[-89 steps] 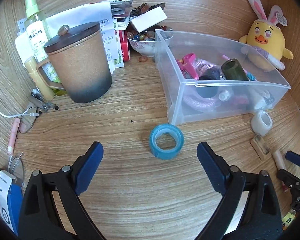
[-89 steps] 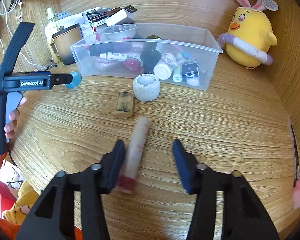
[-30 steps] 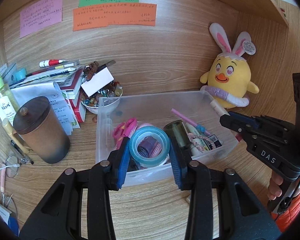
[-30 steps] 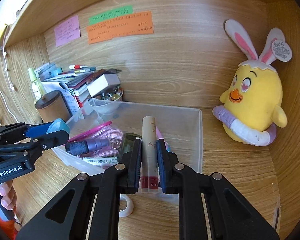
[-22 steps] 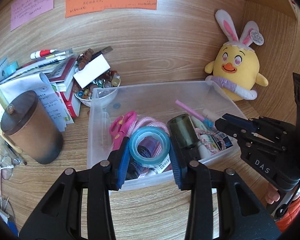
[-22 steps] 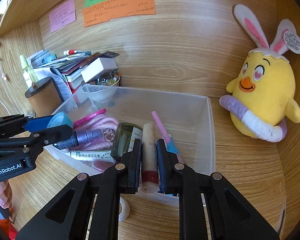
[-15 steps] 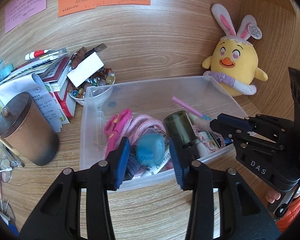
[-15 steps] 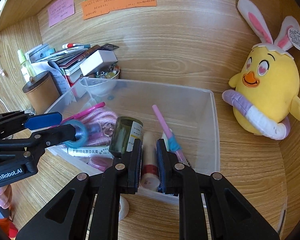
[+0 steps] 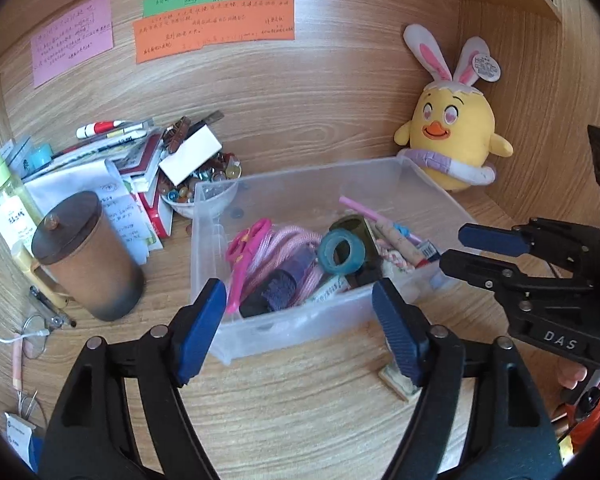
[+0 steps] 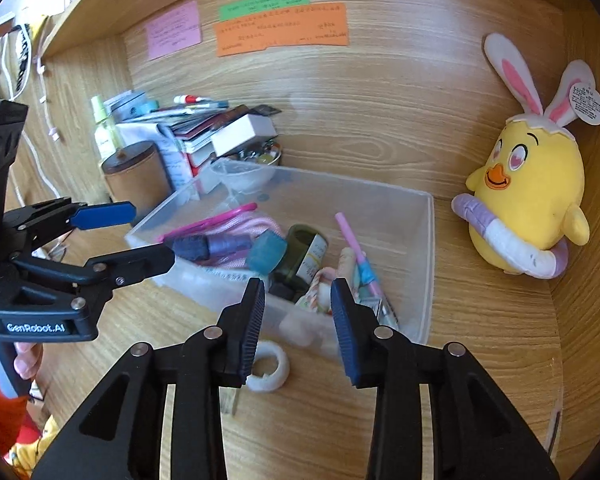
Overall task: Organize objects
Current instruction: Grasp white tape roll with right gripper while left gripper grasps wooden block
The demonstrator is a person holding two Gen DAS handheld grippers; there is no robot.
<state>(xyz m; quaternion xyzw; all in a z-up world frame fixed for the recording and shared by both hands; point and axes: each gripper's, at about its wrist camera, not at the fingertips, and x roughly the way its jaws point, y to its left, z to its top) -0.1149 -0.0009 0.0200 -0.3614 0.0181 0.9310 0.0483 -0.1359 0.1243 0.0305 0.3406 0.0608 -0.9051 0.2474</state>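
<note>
Above the clear plastic bin (image 9: 300, 326), I hold both grippers tilted downward. The left gripper (image 9: 300, 328) is opening, nothing between its jaws; the translucent blue tape ring (image 9: 341, 255) lies inside the bin beyond them. The right gripper (image 10: 298, 326) is also opening and released; the beige cylindrical tube (image 10: 347, 261) rests in the bin.

Sunlit wood-grain desk alcove (image 9: 340, 92)

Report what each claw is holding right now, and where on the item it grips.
Nothing is held. The left claw is opening with nothing between its pads; the blue tape roll lies in the clear bin. The right claw is opening too, empty.
</note>
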